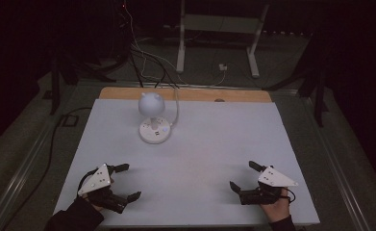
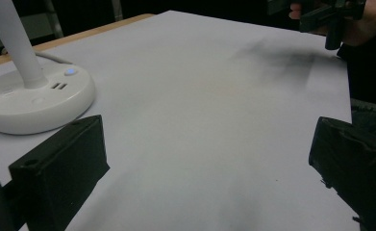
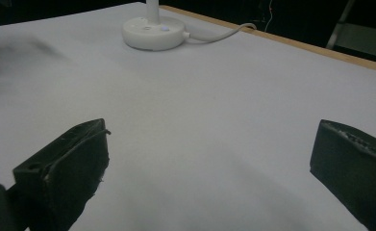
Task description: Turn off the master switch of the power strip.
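A white desk lamp with a round head and a round base stands on the white table, left of centre toward the back. Its base with a small blue light shows in the left gripper view, and the same base shows far off in the right gripper view. My left gripper rests near the front left edge, open, nothing between its jaws. My right gripper rests near the front right edge, also open and empty. It appears as the right gripper at the top right of the left gripper view.
A white cable runs from the lamp base to the table's back edge. A wooden strip borders the far side. Beyond it lie floor cables and a white metal frame. The room around is dark.
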The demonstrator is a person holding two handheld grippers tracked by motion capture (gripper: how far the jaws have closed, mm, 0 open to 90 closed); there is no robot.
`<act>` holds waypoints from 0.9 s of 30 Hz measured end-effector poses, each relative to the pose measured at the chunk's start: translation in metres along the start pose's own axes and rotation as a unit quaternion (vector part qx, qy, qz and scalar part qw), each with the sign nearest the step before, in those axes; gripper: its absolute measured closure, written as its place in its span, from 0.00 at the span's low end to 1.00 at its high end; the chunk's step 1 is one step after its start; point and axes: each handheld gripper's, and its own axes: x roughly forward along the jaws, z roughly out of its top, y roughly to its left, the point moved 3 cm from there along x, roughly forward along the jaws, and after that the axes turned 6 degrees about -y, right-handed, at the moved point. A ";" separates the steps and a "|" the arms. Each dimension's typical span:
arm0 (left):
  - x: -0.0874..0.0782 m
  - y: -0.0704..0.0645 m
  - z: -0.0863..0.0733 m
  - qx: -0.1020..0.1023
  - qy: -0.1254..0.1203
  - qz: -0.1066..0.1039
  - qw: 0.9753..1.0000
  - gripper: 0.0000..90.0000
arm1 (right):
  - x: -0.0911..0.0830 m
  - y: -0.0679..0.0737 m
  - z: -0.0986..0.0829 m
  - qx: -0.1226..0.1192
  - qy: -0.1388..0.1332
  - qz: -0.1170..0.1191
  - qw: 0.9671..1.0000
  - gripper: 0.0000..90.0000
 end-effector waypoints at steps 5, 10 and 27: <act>-0.004 0.000 0.003 -0.001 -0.007 0.006 1.000 0.00 | -0.001 0.001 0.001 0.000 -0.002 0.003 1.000 0.00; -0.006 0.001 0.003 -0.003 -0.006 0.008 1.000 0.00 | 0.000 0.003 0.001 -0.005 -0.001 0.008 1.000 0.00; -0.008 0.001 0.004 -0.011 -0.001 0.008 1.000 0.00 | -0.003 0.004 0.004 -0.014 -0.011 -0.001 1.000 0.00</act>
